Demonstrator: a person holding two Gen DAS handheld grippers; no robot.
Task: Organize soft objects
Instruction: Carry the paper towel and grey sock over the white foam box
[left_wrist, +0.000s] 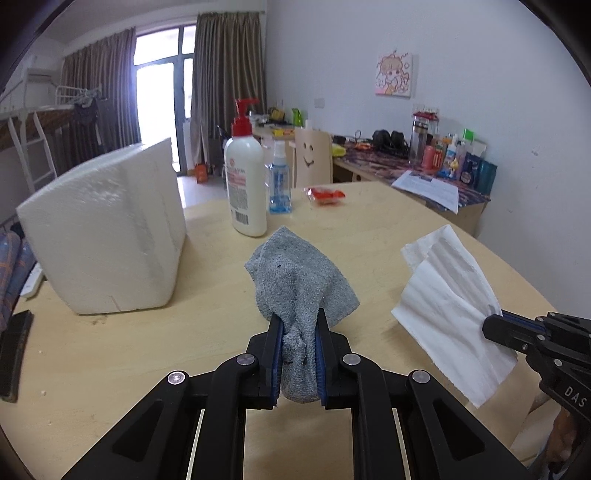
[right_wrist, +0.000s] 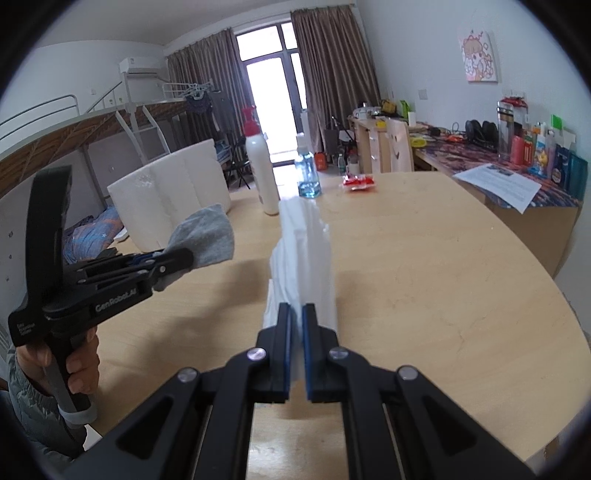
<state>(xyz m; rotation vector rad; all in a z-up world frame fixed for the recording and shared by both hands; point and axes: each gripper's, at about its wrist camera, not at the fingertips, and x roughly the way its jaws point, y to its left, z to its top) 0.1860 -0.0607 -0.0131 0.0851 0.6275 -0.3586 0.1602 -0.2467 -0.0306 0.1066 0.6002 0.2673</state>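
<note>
Above the wooden tabletop (left_wrist: 369, 229), near the white foam box (left_wrist: 107, 229), the left tool (left_wrist: 300, 354) is clamped on a grey sock (left_wrist: 299, 280), bunched between its pads. The right tool (right_wrist: 296, 350) pinches a white tissue (right_wrist: 303, 251) by its edge. Both look light and limp, probably best gripped at gathered folds.

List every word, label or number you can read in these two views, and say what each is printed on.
"GenRobot.AI": side of the left hand-held gripper.
"DAS": body of the right hand-held gripper, cut off at the frame edge.
Lotion bottle: label text and barcode too blurred to read.
Spray bottle: label unreadable.
Printed sheet and packages on the side desk: too small.
</note>
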